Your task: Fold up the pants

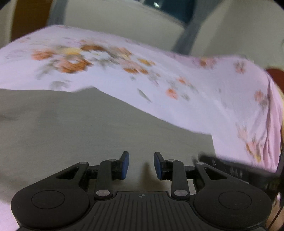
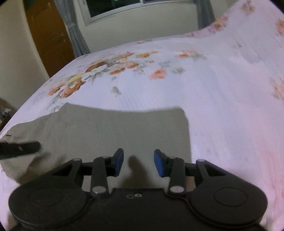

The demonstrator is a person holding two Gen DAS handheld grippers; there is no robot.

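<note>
The pants (image 1: pixel 79 128) are grey-beige cloth lying flat on a bed with a pink floral sheet (image 1: pixel 159 85). My left gripper (image 1: pixel 141 165) hovers over the cloth, its blue pads (image 1: pixel 125 165) apart and nothing between them. In the right wrist view the pants (image 2: pixel 115 129) show a straight far edge and a squared right corner. My right gripper (image 2: pixel 139 163) is above that cloth, open and empty. The left gripper's black finger (image 2: pixel 19 147) pokes in at the left edge over the pants. Part of the right gripper (image 1: pixel 230 168) appears blurred at the right of the left wrist view.
The floral sheet (image 2: pixel 213 88) spreads beyond the pants to the far side and right. Behind the bed stand a cream wall, a window (image 2: pixel 124 8) with grey curtains (image 2: pixel 76 35), and a brown wooden door (image 2: pixel 48 39).
</note>
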